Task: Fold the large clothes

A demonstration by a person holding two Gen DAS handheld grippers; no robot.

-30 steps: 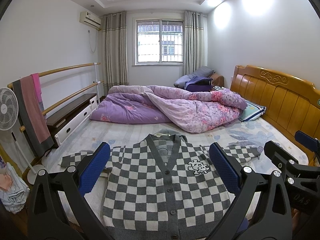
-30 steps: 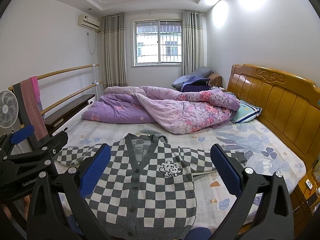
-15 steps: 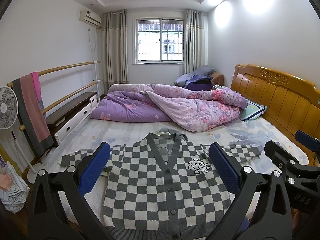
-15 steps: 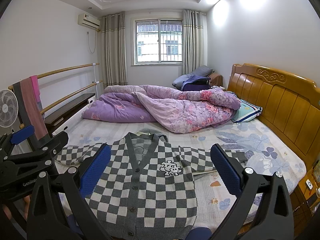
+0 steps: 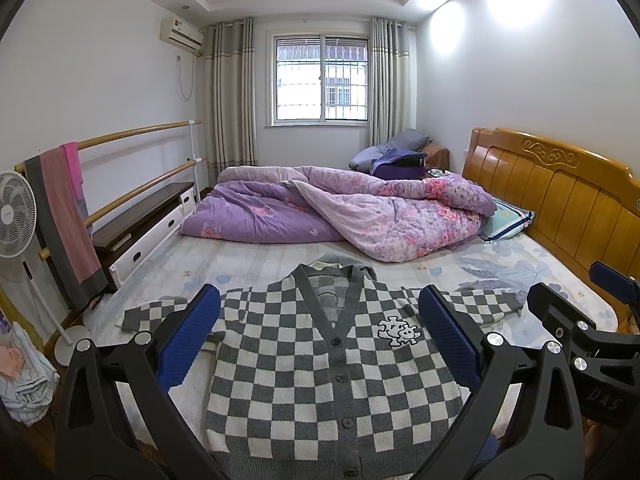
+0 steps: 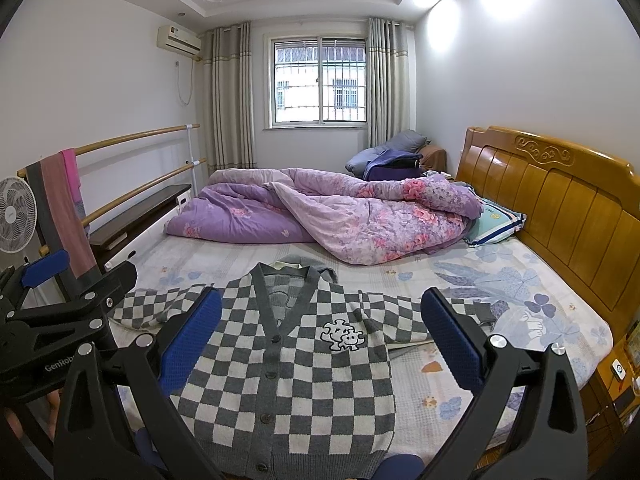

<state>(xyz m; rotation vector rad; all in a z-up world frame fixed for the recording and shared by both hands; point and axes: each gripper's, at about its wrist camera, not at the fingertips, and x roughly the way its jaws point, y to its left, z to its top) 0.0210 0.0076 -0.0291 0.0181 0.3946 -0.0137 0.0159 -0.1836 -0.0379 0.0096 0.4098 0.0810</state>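
Note:
A grey and white checked cardigan [image 5: 332, 364] lies flat, front up and buttoned, on the near part of the bed, sleeves spread to both sides; it also shows in the right wrist view [image 6: 292, 368]. My left gripper [image 5: 320, 340] is open and empty, held above the cardigan's chest. My right gripper [image 6: 320, 340] is open and empty, above the cardigan's right half. The right gripper's body shows at the right edge of the left wrist view [image 5: 580, 336]; the left gripper's body shows at the left edge of the right wrist view [image 6: 68, 304].
A crumpled purple floral duvet [image 5: 340, 212] lies across the far part of the bed [image 6: 500, 280]. A wooden headboard [image 5: 560, 200] runs along the right. A pillow [image 6: 496, 220] lies by it. A fan [image 5: 16, 216], a wooden rail with hung towels [image 5: 68, 216] and a low cabinet [image 5: 148, 224] stand at the left.
Both views have shifted only slightly; the cardigan lies as before and both grippers stay open.

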